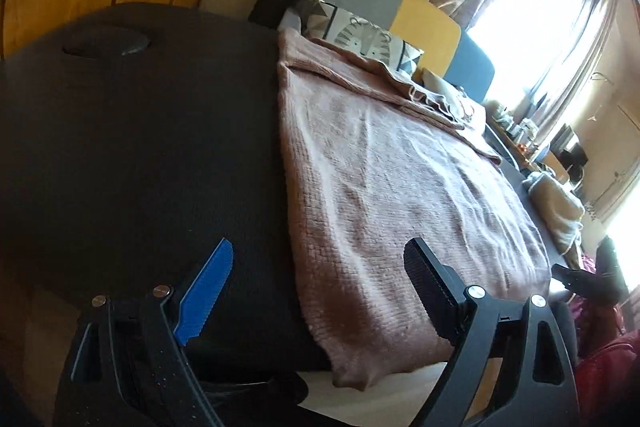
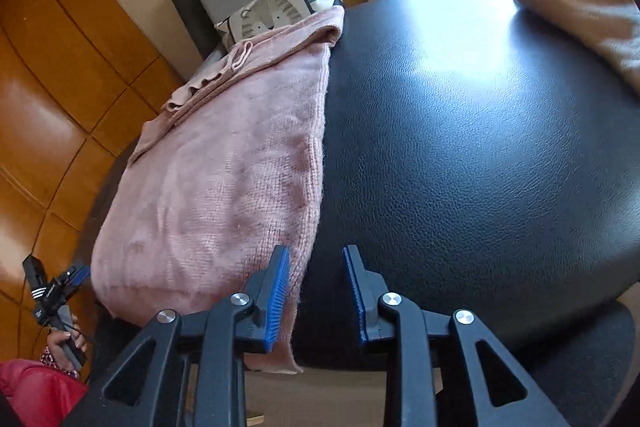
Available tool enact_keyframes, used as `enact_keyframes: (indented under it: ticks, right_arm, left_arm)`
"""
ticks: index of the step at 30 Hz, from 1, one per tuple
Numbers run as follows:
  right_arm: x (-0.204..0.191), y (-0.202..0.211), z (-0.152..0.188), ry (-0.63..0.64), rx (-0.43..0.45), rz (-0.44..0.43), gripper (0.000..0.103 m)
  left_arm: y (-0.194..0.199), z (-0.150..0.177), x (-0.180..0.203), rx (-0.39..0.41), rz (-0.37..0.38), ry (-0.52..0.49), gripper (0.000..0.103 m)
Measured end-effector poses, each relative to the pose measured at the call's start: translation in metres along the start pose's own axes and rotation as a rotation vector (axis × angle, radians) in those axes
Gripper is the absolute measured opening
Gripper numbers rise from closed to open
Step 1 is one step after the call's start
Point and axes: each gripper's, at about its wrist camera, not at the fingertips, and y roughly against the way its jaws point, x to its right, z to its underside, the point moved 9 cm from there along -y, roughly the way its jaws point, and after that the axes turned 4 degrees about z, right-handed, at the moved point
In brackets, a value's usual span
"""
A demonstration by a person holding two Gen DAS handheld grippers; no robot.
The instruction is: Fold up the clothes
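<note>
We find the right gripper (image 2: 314, 291) part open, empty, at the near hem corner of the pink sweater (image 2: 216, 195), which runs lengthwise away from it across the black surface (image 2: 480, 147). The left gripper (image 1: 316, 291) gapes wide, empty, straddling the opposite long edge.

Pink sweater on a dark table, seen past an open gripper

The left gripper (image 1: 320, 291) hangs wide open with nothing between its fingers, over the near edge of the pink knitted sweater (image 1: 384, 179) lying flat on the black table (image 1: 140, 147); cushions (image 1: 368, 39) sit beyond.
</note>
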Motion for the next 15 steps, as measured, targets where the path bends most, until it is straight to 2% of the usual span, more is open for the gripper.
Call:
enact_keyframes:
  ticks: [6, 9, 15]
  right_arm:
    - [-0.015, -0.007, 0.003, 0.055, -0.009, -0.034, 0.033]
    - [-0.025, -0.014, 0.003, 0.070, -0.025, -0.086, 0.034]
    - [-0.025, -0.023, -0.006, -0.019, -0.029, -0.203, 0.035]
  left_arm:
    - [-0.006, 0.003, 0.012, -0.030, 0.048, -0.025, 0.095]
    - [-0.012, 0.003, 0.022, -0.048, 0.111, -0.015, 0.097]
    - [-0.030, -0.001, 0.038, -0.096, 0.164, -0.053, 0.099]
